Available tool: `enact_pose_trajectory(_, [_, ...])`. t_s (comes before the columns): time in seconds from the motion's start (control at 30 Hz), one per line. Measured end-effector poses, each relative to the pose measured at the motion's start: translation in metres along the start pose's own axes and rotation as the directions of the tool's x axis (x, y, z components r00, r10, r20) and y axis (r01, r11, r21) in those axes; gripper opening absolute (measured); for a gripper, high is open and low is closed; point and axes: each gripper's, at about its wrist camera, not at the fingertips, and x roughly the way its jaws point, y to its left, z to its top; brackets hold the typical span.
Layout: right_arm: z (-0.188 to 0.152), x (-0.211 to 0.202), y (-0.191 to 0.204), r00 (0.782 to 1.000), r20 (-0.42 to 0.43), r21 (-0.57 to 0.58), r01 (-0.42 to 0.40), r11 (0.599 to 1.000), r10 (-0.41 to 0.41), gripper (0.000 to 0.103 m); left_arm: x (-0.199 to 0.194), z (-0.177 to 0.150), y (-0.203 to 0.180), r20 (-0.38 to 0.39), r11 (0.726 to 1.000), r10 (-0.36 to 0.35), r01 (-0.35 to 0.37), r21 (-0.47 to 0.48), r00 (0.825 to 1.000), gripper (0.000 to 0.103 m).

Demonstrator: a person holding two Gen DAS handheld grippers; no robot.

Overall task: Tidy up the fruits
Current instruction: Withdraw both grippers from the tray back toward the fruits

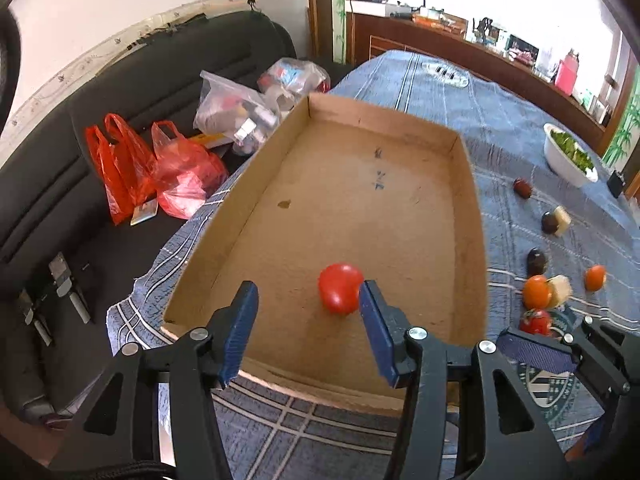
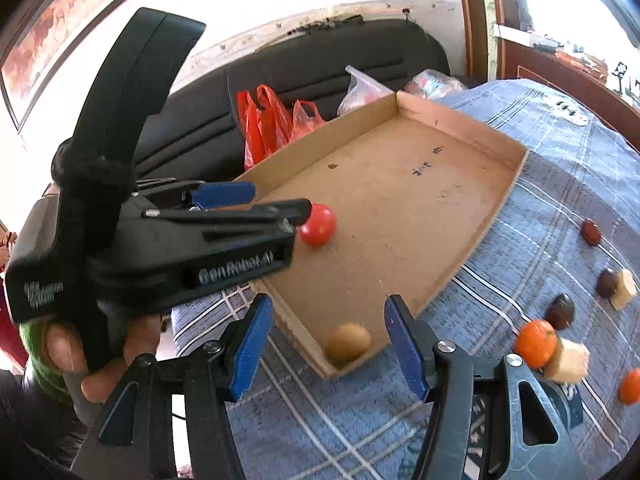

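A shallow cardboard tray [image 1: 276, 184] lies on the blue plaid tablecloth [image 1: 500, 128]. A red tomato [image 1: 340, 288] sits on the tray floor, beside my left gripper's right finger. My left gripper [image 1: 308, 320] is open over the tray's near end; it also shows in the right wrist view [image 2: 256, 208]. My right gripper [image 2: 328, 344] is open above the tray's near corner, where a brown kiwi [image 2: 348, 342] lies. Loose fruits lie on the cloth: an orange [image 2: 535, 343], another orange [image 2: 630, 386], dark plums [image 2: 560, 311] and a red date [image 2: 591, 232].
Pale foam blocks [image 2: 568, 362] lie among the loose fruits. A white bowl of greens [image 1: 568, 156] stands at the far right. A black sofa [image 1: 140, 92] with red plastic bags [image 1: 152, 168] lies beyond the table's left edge. A small tomato [image 1: 536, 322] lies by the right gripper.
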Motion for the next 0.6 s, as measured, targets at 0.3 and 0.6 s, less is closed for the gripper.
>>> enact_pose_trajectory(0.3, [-0.036, -0.05, -0.028, 0.998, 0.055, 0.091, 0.029, 0.995, -0.034, 0.06, -0.02, -0.004, -0.02, 0.023, 1.0, -0.021, 0.02, 0.012, 1.0, 0.051])
enact_pose_trajectory(0.6, [-0.064, -0.093, -0.052, 0.99, 0.107, 0.159, 0.076, 0.984, -0.094, 0.06, -0.032, -0.013, -0.049, 0.045, 0.998, -0.011, 0.008, 0.056, 0.999, 0.051])
